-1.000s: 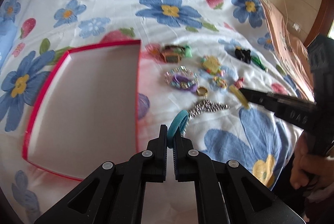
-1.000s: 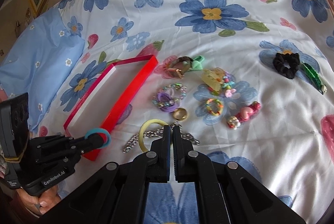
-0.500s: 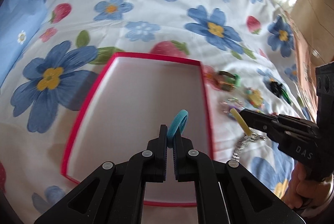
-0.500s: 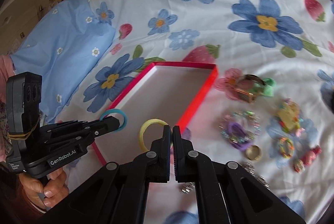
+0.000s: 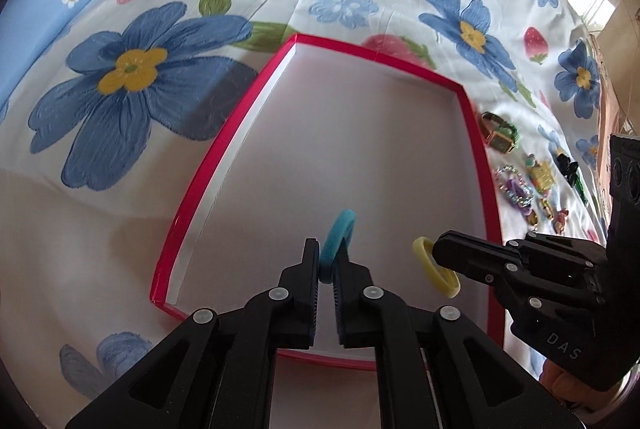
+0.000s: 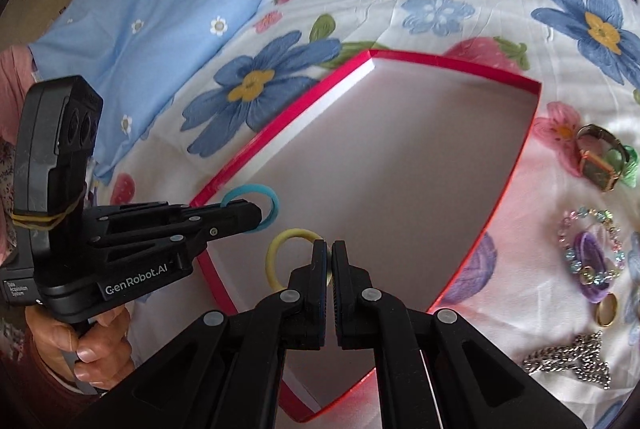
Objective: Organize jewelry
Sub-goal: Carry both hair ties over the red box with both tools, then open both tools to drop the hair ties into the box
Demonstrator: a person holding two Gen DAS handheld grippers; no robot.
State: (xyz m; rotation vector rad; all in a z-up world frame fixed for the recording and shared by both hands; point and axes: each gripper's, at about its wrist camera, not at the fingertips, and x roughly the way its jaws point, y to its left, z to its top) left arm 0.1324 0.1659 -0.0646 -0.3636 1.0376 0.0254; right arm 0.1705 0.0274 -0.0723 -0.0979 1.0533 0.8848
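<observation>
A shallow red-rimmed box [image 5: 224, 145] with a white inside lies on the flowered bedsheet; it also shows in the right wrist view [image 6: 520, 157]. My left gripper [image 5: 326, 269] is shut on a blue ring [image 5: 338, 237] and holds it over the box's near part. My right gripper [image 6: 330, 261] is shut on a yellow ring [image 6: 280, 249], also over the box, just right of the left one. The left gripper [image 6: 256, 215] with the blue ring [image 6: 264, 195] shows in the right wrist view, and the right gripper [image 5: 438, 253] with the yellow ring [image 5: 434, 269] in the left wrist view.
Loose jewelry lies on the sheet right of the box: a watch [image 6: 600, 165], a beaded bracelet with a purple ring [image 6: 592, 253], a gold ring [image 6: 606, 305], a silver chain [image 6: 572, 357]. A blue pillow [image 6: 152, 9] lies at the far left.
Both grippers have moved left from over the jewelry to above the box, each still holding its ring. The box now fills the middle of both views.
</observation>
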